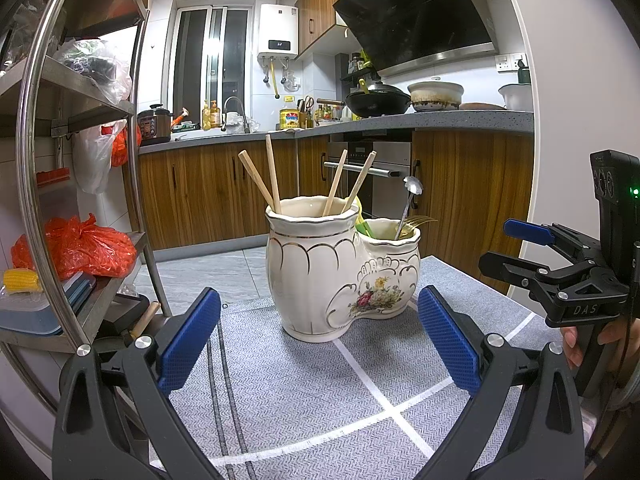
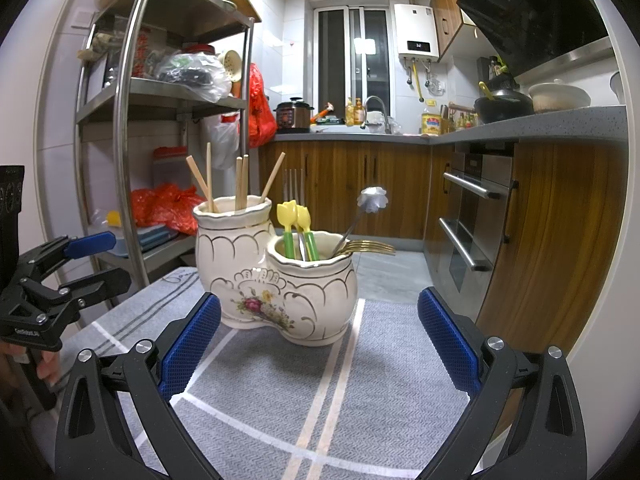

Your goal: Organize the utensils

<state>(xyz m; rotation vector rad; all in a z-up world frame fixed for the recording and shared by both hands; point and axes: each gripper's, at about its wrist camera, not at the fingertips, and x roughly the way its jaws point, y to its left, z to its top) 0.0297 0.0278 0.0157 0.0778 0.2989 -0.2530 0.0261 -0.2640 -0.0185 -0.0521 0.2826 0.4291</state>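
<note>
Utensils sitting in ceramic holder (image 2: 276,280) on grey mat (image 2: 320,380): chopsticks (image 2: 240,184) in tall pot, spoon (image 2: 370,200) & forks in low one. L gripper (image 1: 318,340) & R gripper (image 2: 318,340) both gaping wide, holding nothing.

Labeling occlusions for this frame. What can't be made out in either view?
- Lower ends of the chopsticks and the spoon: both views, hidden inside the ceramic holder.
- Yellow-green utensils: left wrist view, mostly behind the holder's taller pot.
- Heater display: too small to read.
- Both tongs: bases cut off by the bottom edge.
</note>
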